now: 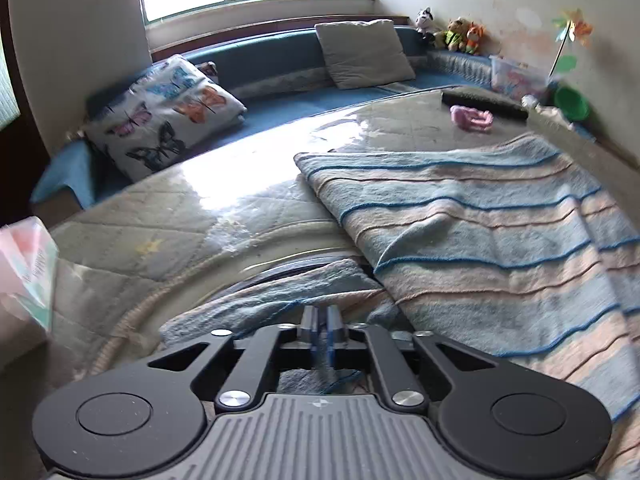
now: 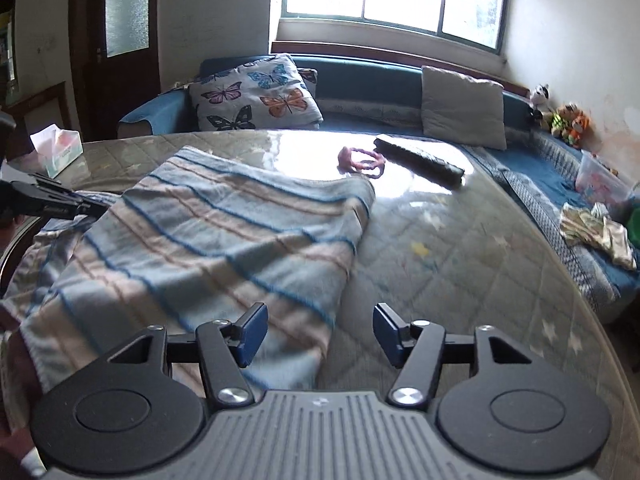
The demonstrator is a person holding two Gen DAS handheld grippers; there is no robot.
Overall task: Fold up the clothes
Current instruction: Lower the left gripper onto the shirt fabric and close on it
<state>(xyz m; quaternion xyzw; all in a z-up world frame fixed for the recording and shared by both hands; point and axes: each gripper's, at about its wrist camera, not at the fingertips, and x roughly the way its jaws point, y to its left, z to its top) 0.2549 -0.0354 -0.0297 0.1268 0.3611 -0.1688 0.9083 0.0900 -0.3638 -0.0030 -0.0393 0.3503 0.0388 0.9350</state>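
We feared the striped towel [image 2: 224,236] could slide off the glossy counter [image 2: 460,240], since only our left tongs [image 1: 320,330] pinched its edge while our right tongs [image 2: 320,334] hung spread.

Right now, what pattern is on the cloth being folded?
Pale blue and beige bands with thin dark blue lines on the striped cloth, clearest in the right wrist view.

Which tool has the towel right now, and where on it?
The left tool is shut on the striped towel at its near edge; the right tool is open, holding nothing.

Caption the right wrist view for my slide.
Open right gripper poised at the striped towel on the table.
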